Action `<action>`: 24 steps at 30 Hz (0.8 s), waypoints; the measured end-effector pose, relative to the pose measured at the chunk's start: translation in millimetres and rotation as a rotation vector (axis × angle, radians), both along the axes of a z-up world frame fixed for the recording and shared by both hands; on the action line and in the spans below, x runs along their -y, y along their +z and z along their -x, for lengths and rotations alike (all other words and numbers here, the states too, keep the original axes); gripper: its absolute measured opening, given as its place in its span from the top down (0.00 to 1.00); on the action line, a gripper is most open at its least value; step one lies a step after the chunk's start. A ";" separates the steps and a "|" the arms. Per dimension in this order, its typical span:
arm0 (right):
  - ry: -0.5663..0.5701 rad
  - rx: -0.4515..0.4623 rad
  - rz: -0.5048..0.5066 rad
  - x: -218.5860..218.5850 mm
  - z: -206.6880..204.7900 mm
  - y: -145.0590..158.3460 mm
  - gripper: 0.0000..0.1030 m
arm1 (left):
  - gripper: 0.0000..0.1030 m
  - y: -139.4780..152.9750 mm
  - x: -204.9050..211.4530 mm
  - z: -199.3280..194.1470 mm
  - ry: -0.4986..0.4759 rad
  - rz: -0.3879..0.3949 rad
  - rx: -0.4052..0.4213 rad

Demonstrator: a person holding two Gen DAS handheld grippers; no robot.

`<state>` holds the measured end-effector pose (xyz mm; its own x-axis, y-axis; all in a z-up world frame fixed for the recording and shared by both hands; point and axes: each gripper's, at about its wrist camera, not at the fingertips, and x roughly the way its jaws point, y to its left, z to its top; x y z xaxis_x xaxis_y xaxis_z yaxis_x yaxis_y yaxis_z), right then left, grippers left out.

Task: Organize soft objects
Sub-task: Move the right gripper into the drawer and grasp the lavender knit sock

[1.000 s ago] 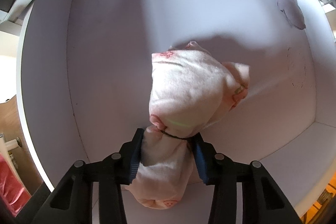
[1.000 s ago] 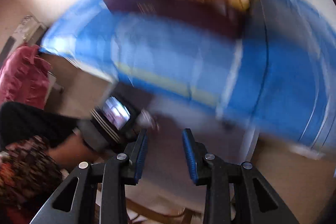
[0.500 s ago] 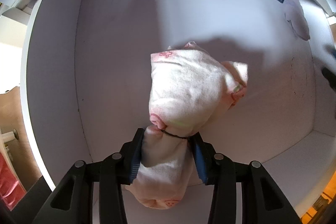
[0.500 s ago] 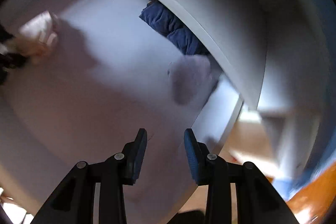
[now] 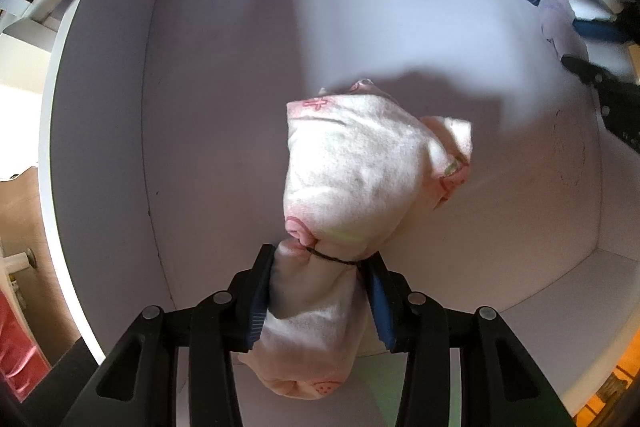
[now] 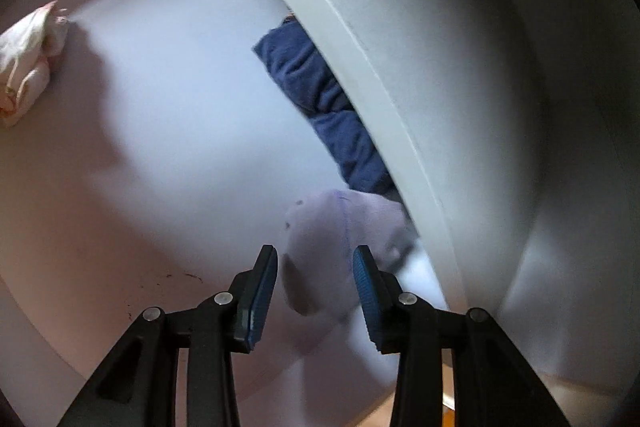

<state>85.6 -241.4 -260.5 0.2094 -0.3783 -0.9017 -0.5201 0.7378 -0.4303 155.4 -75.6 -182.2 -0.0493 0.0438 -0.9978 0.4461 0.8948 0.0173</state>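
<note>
We held the left gripper [image 5: 318, 293] pointing down into a white drawer [image 5: 224, 75], its 2 blue pads clamped on the neck of a pink-and-white cloth bundle [image 5: 356, 171] — a thin dark band cinched the cloth just above the pads, the fuller part bulged toward the drawer floor, and the short tail hung back between the black fingers. Our right gripper [image 6: 316, 287] was tilted down at the drawer's far side, its jaws opening and standing narrow, with a pale lilac sock [image 6: 340, 239] between them; its pads did not press on it. Just beyond the sock, a dark blue cloth [image 6: 320, 99] lay against the drawer wall, partly tucked under the white edge. In the left view both lay in the upper right corner — well apart from the bundle.
</note>
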 end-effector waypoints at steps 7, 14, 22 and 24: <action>-0.060 -0.083 -0.127 -4.3 15.1 0.7 0.43 | 0.57 0.4 2.9 1.2 -0.002 -0.005 0.001; -0.256 -0.152 -0.271 -6.2 35.9 15.2 0.46 | 0.56 -0.6 3.5 2.1 -0.003 -0.005 -0.002; -0.484 0.121 -0.171 49.4 2.6 28.5 0.45 | 0.56 -3.2 4.0 2.4 0.000 -0.002 -0.004; -0.483 0.155 -0.139 54.8 -7.3 20.2 0.45 | 0.56 -3.7 3.6 2.1 0.001 0.001 -0.005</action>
<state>92.9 -296.2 -240.3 0.1762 -0.3440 -0.9223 -0.0448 0.9332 -0.3566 153.3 -79.2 -186.0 -0.0544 0.0433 -0.9976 0.4452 0.8953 0.0146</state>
